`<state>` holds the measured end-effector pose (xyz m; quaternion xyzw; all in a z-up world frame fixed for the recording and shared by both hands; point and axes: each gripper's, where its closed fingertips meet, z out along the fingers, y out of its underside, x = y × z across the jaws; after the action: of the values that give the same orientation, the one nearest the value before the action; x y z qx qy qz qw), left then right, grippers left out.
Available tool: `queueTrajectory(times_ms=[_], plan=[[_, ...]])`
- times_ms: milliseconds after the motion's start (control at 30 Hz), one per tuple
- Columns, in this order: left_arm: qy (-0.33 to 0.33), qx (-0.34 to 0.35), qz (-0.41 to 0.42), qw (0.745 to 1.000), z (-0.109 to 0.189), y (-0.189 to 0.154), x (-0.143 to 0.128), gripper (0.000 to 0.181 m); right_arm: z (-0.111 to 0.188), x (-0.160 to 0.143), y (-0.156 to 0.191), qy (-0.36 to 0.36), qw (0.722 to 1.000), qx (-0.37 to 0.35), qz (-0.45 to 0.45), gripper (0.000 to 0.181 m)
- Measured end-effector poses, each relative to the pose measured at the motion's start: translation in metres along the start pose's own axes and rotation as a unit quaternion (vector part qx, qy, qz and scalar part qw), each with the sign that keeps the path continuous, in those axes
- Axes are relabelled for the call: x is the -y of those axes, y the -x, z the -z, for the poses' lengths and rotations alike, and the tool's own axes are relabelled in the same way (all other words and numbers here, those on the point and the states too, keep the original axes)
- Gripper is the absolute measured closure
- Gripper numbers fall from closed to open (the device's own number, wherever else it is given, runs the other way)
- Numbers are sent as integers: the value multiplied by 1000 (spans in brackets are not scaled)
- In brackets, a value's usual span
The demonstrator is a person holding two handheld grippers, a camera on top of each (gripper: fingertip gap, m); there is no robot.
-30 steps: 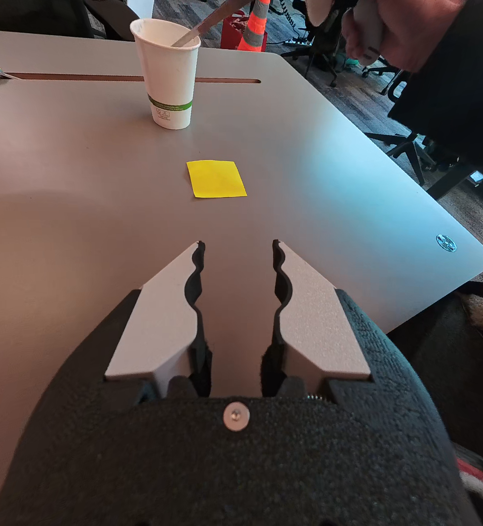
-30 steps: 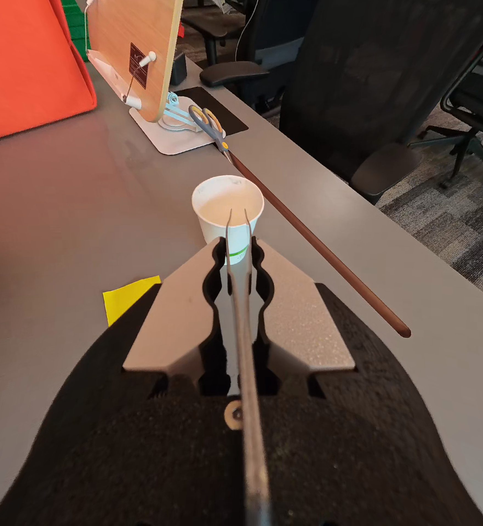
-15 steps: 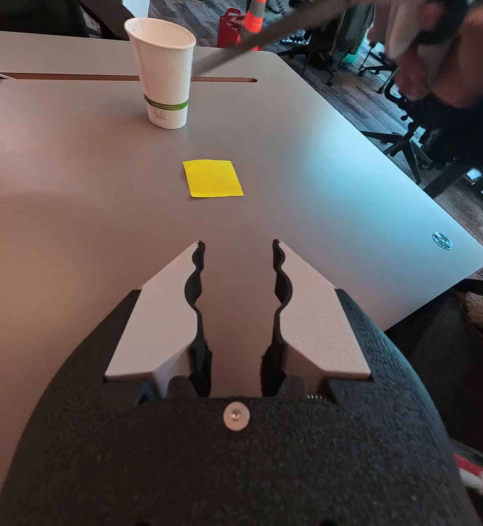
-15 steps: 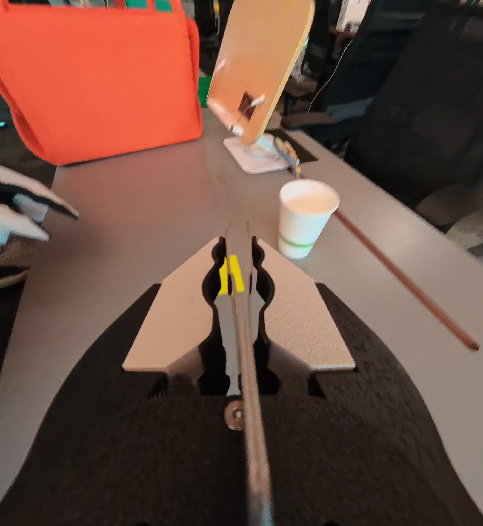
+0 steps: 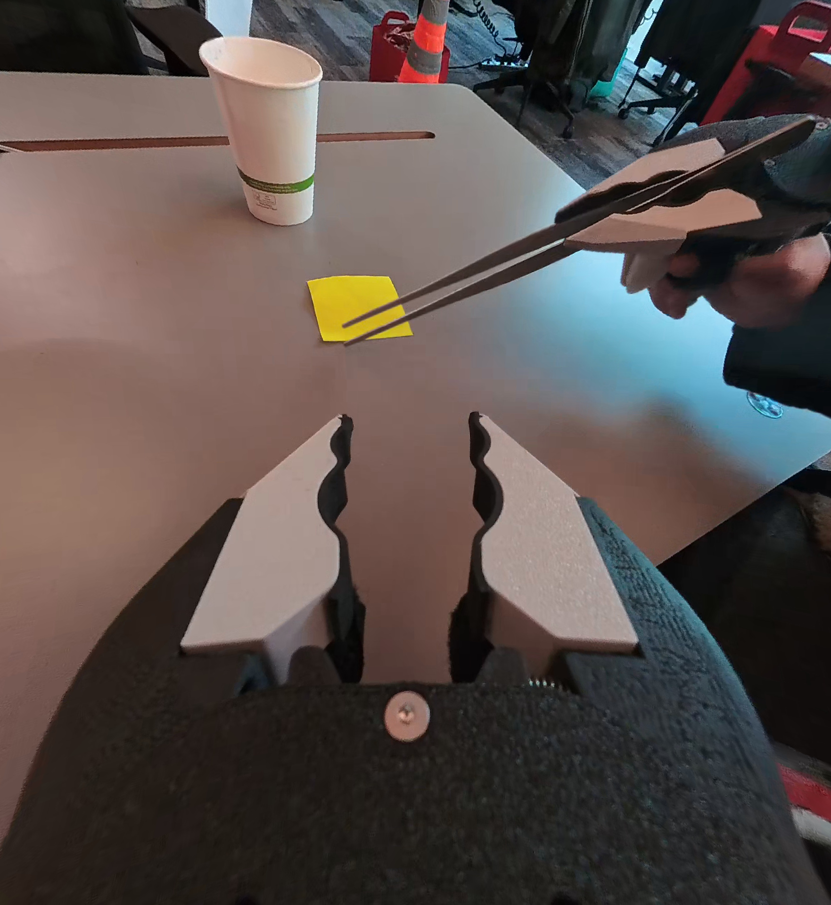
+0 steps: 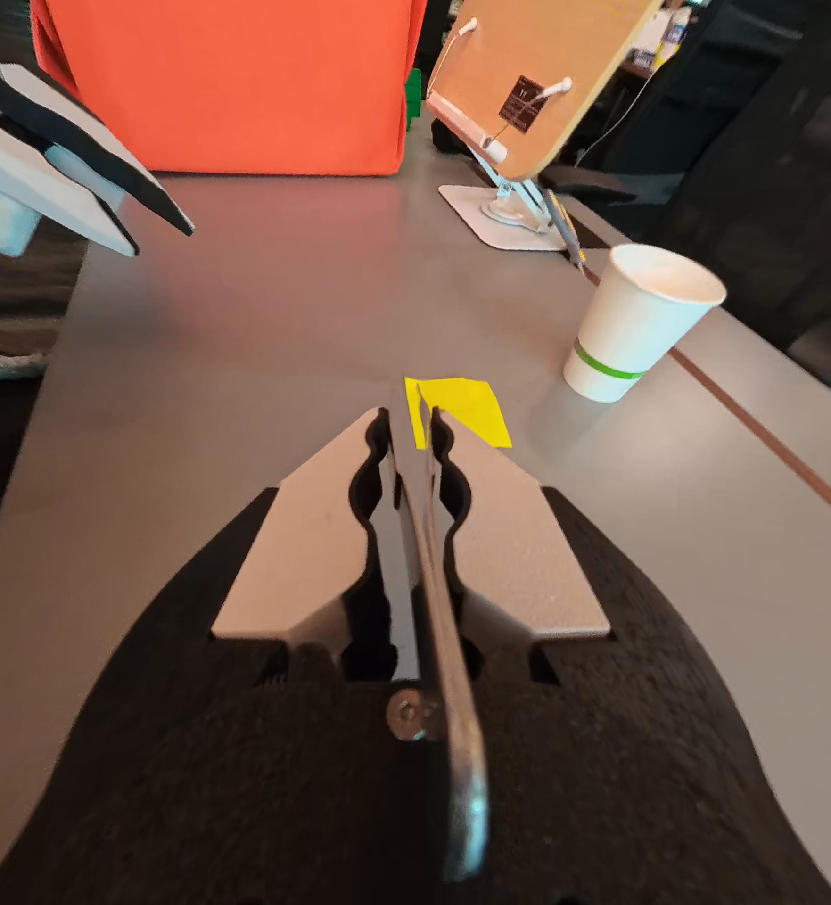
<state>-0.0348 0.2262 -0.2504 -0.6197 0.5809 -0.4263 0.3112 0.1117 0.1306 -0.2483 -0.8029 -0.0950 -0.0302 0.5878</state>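
Shiny metal tweezers [image 5: 477, 284], a matt yellow paper note [image 5: 354, 301], a smooth paper cup [image 5: 271, 127], a satin-smooth grey table [image 5: 109, 343].

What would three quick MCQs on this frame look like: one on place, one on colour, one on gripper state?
1. Where do the tips of the tweezers sit?
A. inside the paper cup
B. over the sticky note
C. on the scissors

2. What colour is the sticky note?
A. yellow
B. pink
C. blue

3. What state is the left hand-held gripper in?
A. shut on the cup
B. shut on the tweezers
C. open, holding nothing

Answers:
1 B: the two thin tips lie across the note's near edge, away from the paper cup.
2 A: it is bright yellow on the grey table.
3 C: bare table shows between its fingers; the right hand-held gripper holds the tweezers.
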Motion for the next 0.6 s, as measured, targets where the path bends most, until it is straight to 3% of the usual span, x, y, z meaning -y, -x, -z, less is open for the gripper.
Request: queueTrajectory(times_ms=[333, 600], plan=[[-1, -1, -2, 1000, 1, 0, 0, 132, -11, -1, 5, 11, 999, -14, 46, 165], [-2, 1, 0, 1000, 1, 2, 1, 132, -14, -3, 3, 7, 1000, -8, 20, 171]])
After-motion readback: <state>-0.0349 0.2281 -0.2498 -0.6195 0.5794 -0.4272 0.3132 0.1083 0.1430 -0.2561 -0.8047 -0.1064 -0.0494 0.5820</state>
